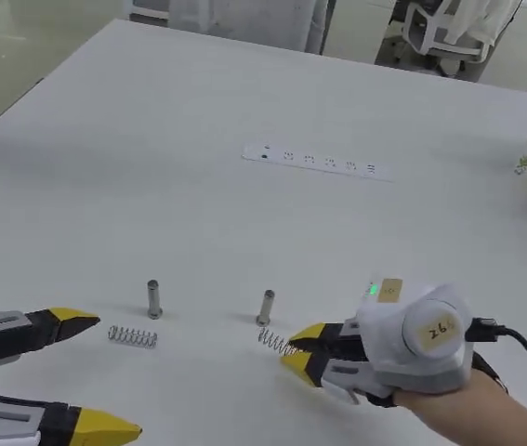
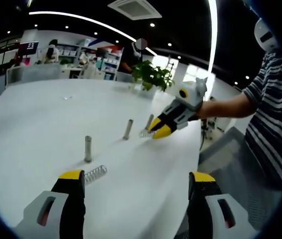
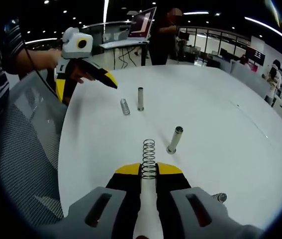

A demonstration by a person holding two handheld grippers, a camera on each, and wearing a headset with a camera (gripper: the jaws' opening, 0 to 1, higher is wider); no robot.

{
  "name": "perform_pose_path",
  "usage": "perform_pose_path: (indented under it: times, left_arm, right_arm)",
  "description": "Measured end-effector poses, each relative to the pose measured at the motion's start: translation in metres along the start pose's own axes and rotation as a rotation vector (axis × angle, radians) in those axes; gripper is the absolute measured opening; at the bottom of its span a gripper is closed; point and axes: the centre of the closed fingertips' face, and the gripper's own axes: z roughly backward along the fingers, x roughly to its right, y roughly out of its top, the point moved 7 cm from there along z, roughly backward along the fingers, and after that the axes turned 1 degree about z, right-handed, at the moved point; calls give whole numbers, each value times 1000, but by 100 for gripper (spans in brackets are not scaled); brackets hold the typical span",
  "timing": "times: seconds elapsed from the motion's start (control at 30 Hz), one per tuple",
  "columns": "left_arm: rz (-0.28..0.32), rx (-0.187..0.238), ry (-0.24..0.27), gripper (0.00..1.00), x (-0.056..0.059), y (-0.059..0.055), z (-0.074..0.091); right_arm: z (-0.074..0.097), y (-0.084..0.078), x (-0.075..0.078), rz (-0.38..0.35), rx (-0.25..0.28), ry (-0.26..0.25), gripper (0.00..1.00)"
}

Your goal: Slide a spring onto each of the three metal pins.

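Two metal pins (image 1: 154,299) (image 1: 266,308) stand upright on the white table (image 1: 244,223). A loose spring (image 1: 133,336) lies beside the left pin. My right gripper (image 1: 293,348) is shut on another spring (image 1: 275,342), held just right of the second pin. In the right gripper view that spring (image 3: 149,158) sticks out forward from the shut jaws, with a pin (image 3: 175,139) just ahead and another pin (image 3: 219,197) low at the right. My left gripper (image 1: 114,376) is open and holds nothing. In its own view the loose spring (image 2: 96,173) lies just ahead, with three pins (image 2: 88,148) (image 2: 128,129) (image 2: 149,121) beyond.
A white power strip (image 1: 314,161) lies flat across the far middle of the table. Office chairs (image 1: 449,32) stand beyond the far edge. A potted plant (image 2: 150,75) sits at one table end. A laptop (image 3: 143,22) stands on a desk behind.
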Motion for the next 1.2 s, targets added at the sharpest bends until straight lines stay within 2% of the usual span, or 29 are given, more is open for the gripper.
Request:
perform_pose_path:
  times: [0.37,0.7,0.93,1.2]
  left_arm:
    - [-47,-14,-81,77,10,13,-22]
    - [-81,-26,-144,71,21,21,-40]
    - [-121,-38,-183,59,27,25,-56]
    - [-172,-45,-250,49,34,37,-69]
  right_arm:
    - [16,5,-13,103,-3,43,8]
    - [21,8,-22,163,14,99,8]
    - [23,13,-33,217,24,147,8]
    - [26,20,-36,213,50,165,7]
